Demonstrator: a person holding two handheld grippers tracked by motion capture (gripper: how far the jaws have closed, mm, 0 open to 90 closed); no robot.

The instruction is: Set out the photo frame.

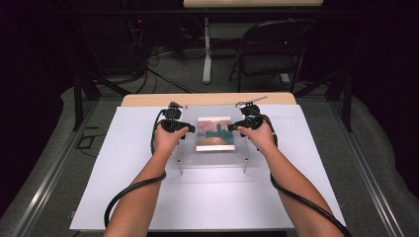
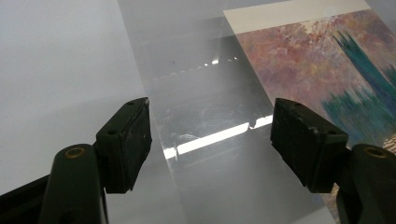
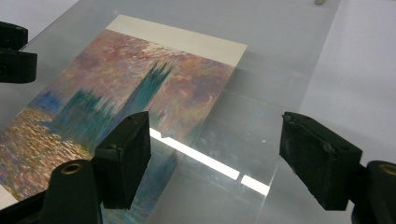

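Clear panel [image 1: 213, 136] between outstretched forearms, left gripper [image 1: 172, 120] and right gripper [image 1: 250, 118] gaping at its sides.

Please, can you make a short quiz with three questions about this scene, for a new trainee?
1. True or false: the picture lies between the left gripper and the right gripper.
2. What stands on the floor beyond the table?
A) a ladder
B) a folding chair
C) a bin
3. Fill in the blank: in both gripper views the two black jaws stand ____, with nothing pressed between them, above a clear sheet.

Key:
1. True.
2. B.
3. Open (apart).
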